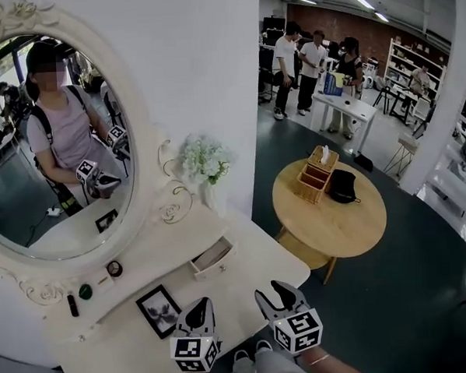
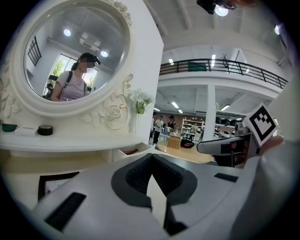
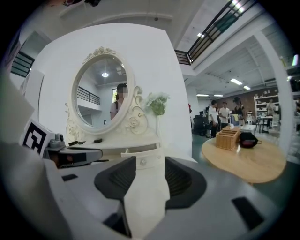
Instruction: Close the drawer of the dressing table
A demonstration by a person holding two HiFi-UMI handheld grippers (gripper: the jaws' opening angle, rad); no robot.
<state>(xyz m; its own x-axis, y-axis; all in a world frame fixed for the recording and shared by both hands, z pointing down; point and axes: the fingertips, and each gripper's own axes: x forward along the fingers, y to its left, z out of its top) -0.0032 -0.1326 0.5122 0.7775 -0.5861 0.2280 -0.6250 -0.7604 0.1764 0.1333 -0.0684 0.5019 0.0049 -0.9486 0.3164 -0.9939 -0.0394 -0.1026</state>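
The white dressing table (image 1: 245,271) has one small drawer (image 1: 213,258) pulled out under its mirror shelf, to the right of centre. My two grippers hover side by side over the table's near edge, short of the drawer and touching nothing. The left gripper (image 1: 202,304) has its jaws together and empty; in its own view (image 2: 151,157) the open drawer (image 2: 125,152) lies ahead and to the left. The right gripper (image 1: 270,290) is open and holds nothing. In the right gripper view (image 3: 150,161) the drawer front (image 3: 140,154) with its knob shows through the gap.
A framed photo (image 1: 158,310) lies on the tabletop left of the grippers. A vase of white flowers (image 1: 204,164) stands beside the oval mirror (image 1: 52,144). A round wooden table (image 1: 332,215) with a box and a black bag is to the right. People stand far behind.
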